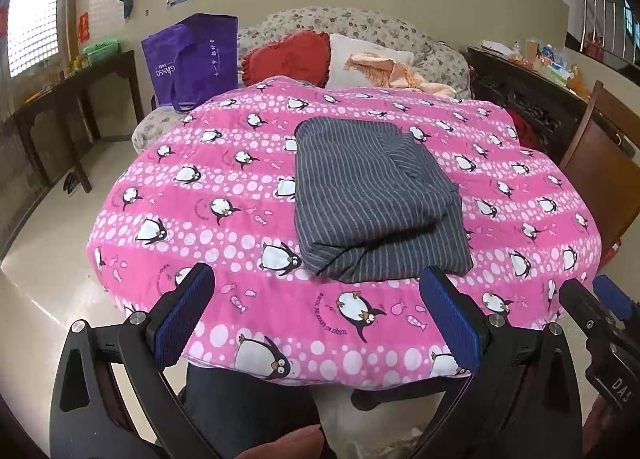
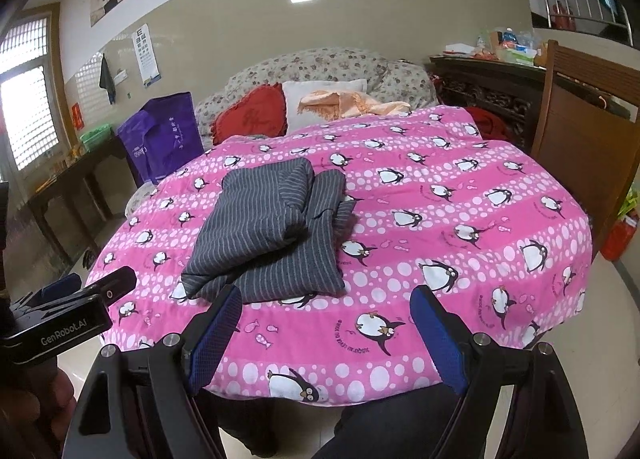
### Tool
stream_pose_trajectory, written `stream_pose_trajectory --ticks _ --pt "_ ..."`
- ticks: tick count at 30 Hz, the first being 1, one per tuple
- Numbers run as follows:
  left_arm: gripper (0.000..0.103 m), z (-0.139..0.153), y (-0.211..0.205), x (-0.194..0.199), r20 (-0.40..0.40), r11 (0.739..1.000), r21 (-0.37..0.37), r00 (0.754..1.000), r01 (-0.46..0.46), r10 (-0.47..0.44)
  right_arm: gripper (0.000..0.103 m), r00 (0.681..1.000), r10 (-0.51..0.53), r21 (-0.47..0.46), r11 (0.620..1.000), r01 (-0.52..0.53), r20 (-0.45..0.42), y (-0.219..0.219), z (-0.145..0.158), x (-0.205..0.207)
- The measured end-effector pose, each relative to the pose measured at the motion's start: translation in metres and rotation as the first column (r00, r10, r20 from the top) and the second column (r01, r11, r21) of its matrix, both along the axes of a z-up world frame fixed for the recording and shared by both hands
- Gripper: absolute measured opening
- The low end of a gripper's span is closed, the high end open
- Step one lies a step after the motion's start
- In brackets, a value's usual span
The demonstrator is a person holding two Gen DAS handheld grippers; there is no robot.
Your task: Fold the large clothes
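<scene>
A dark grey striped garment (image 1: 376,199) lies folded in a compact stack on the pink penguin-print quilt (image 1: 200,195) that covers the table. It also shows in the right wrist view (image 2: 268,231), on the quilt (image 2: 460,199). My left gripper (image 1: 316,291) is open and empty, held back near the table's front edge, just short of the garment. My right gripper (image 2: 324,307) is open and empty at the front edge too, its left finger close to the garment's near corner. The right gripper shows at the right edge of the left wrist view (image 1: 600,311).
A floral sofa (image 1: 360,27) with a red cushion (image 1: 288,59), a white pillow and a peach cloth stands behind the table. A purple bag (image 1: 192,59) sits at its left. A wooden chair (image 2: 584,131) stands at the right. Dark side tables line both walls.
</scene>
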State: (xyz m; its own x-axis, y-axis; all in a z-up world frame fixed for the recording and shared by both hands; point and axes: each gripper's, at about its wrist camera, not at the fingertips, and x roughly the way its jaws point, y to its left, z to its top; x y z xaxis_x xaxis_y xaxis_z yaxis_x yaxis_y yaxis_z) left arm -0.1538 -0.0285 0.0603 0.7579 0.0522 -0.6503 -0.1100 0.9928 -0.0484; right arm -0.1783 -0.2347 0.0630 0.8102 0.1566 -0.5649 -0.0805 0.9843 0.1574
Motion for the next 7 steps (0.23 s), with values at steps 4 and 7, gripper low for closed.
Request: stream_pose_trajectory --ticks 4,7 --pt "0.103 -0.0020 0.0015 -0.0007 -0.003 1.000 -0.012 1.000 0.003 -0.003 0.084 1.000 0.001 0.000 1.000 -0.001 0.001 0.0003 -0.0002 -0.0003" --pt "0.103 -0.0016 0.0018 -0.0036 0.013 1.000 -0.004 1.000 0.000 0.000 0.084 1.000 0.008 -0.005 1.000 -0.008 -0.001 0.0024 -0.0010 -0.0002"
